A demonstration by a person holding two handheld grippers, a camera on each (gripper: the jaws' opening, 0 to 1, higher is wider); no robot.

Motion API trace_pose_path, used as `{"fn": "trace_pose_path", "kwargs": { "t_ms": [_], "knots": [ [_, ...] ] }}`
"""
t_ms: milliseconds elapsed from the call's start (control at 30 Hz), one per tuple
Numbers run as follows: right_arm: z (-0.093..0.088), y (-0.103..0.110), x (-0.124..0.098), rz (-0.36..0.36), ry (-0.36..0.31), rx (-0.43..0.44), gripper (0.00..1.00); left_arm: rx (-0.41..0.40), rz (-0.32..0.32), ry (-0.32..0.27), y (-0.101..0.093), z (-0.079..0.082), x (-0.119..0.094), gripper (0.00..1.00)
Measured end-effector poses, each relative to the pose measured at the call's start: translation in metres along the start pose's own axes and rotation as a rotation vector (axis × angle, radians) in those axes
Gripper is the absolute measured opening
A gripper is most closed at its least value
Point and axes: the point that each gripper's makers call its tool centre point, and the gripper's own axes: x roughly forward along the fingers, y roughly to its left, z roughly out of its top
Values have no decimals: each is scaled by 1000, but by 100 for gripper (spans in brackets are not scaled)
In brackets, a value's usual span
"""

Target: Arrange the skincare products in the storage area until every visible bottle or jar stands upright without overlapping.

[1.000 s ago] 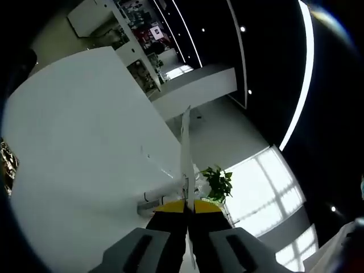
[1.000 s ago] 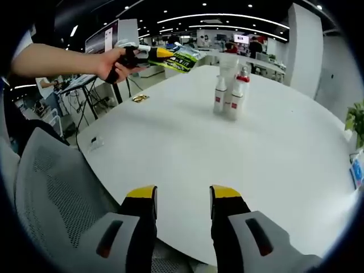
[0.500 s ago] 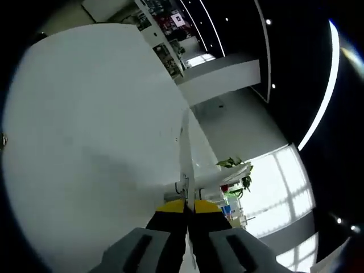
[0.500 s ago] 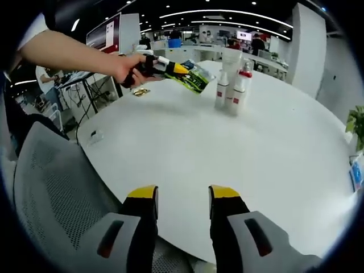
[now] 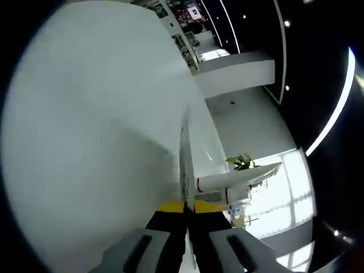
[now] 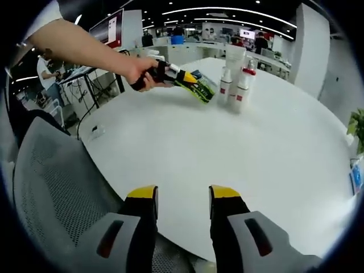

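I am carrying the flat green sachet point(image 6: 197, 86), clamped in my left gripper point(image 5: 188, 207), toward the standing bottles point(image 6: 235, 85); my right gripper point(image 6: 182, 196) is hanging open, empty.

Place: an open-plan office; people are sitting at desks point(image 6: 267, 60) at the top of the right gripper view
Evidence: a mesh chair point(image 6: 48, 187) is standing lower left; ceiling light strips point(image 6: 227, 14) are glowing overhead
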Motion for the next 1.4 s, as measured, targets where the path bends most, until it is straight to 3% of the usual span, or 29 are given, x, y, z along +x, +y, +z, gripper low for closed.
{"fn": "trace_pose_path", "kwargs": {
  "t_ms": [200, 300, 500, 767, 833, 933, 1033, 1233, 1300, 1400],
  "knots": [
    [-1, 1, 0, 4, 6, -12, 33, 11, 25, 14, 4, -4, 6, 2],
    [-1, 1, 0, 6, 5, -11, 33, 50, 92, 16, 10, -2, 7, 2],
    [-1, 6, 1, 16, 11, -48, 33, 131, 159, 33, 11, -1, 8, 3],
    [0, 4, 0, 12, 1, -34, 34, 260, 303, 76, 21, -3, 3, 10],
    [1, 3, 0, 11, 0, -33, 34, 347, 381, 65, 29, 3, -1, 13],
    [1, 3, 0, 11, -3, -31, 34, 415, 414, 111, 31, -3, -3, 22],
    [2, 3, 0, 9, -5, -32, 34, 487, 439, 164, 31, -10, -5, 23],
    [1, 5, 0, 18, -3, -33, 35, 760, 548, 206, 35, -3, -8, 35],
    [2, 5, 0, 18, -8, -36, 35, 807, 563, 220, 36, -4, -8, 41],
    [2, 4, 0, 16, -10, -31, 35, 824, 598, 230, 42, -3, -12, 42]
  ]
}}
